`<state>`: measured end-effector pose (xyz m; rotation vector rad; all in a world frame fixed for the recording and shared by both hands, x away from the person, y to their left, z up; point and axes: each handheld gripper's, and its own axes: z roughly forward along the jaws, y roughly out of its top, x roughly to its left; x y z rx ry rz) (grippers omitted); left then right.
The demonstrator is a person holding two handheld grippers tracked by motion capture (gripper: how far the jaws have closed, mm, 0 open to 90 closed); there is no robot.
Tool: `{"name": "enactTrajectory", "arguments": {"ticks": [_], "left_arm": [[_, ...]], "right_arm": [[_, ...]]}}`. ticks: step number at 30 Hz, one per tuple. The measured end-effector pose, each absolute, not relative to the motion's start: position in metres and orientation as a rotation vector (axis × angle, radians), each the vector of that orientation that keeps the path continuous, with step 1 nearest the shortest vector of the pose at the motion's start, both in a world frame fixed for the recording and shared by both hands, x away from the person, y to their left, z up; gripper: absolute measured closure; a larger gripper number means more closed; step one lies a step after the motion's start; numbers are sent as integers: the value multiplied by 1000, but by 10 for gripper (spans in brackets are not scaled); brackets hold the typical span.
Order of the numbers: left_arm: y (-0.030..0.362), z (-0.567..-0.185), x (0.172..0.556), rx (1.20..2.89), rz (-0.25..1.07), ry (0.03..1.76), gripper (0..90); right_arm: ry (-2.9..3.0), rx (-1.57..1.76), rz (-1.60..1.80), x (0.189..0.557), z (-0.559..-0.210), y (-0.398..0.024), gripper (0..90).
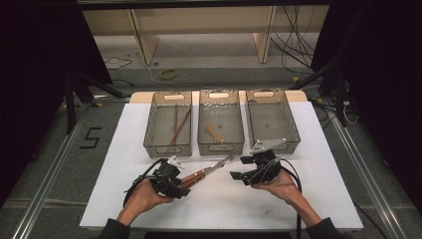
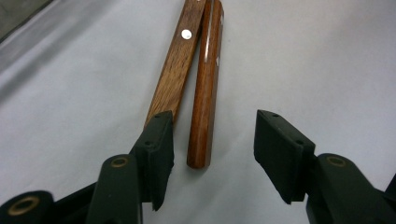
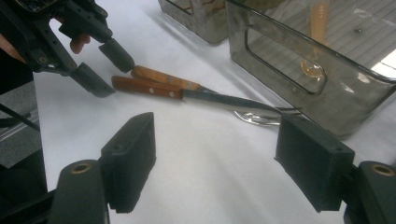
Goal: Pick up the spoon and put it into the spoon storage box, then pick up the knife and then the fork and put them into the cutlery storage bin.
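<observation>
wooden handles (image 2: pixel 196 88), smooth, rounded ends, between left tongs (image 2: pixel 212 140), untouched.

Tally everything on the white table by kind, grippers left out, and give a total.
Clear bins: 3 (left, middle, right)
Chopsticks in the left bin: 2
Wooden-handled utensil in the middle bin: 1
Wooden-handled knife on the table: 1
Wooden-handled fork on the table: 1
Total: 8
</observation>
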<state>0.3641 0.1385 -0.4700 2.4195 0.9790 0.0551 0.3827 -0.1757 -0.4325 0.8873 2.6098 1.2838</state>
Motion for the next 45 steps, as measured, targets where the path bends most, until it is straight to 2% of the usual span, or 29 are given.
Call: {"name": "enactTrajectory", "arguments": {"ticks": [14,25,35,45], "left_arm": [[130,-474,370,2500,23,974,559],[121,-472,371,2596,110,944,683],[120,-472,370,2615,122,892,779],[121,-472,367,2621,152,842,801]], "right_arm": [[2620,901,1277,382,-436,-177,294],[2626,898,1272,381,-437,-176,295],[2622,899,1275,382,-438,-177,296],[2618,896,1270,380,-436,-176,299]]}}
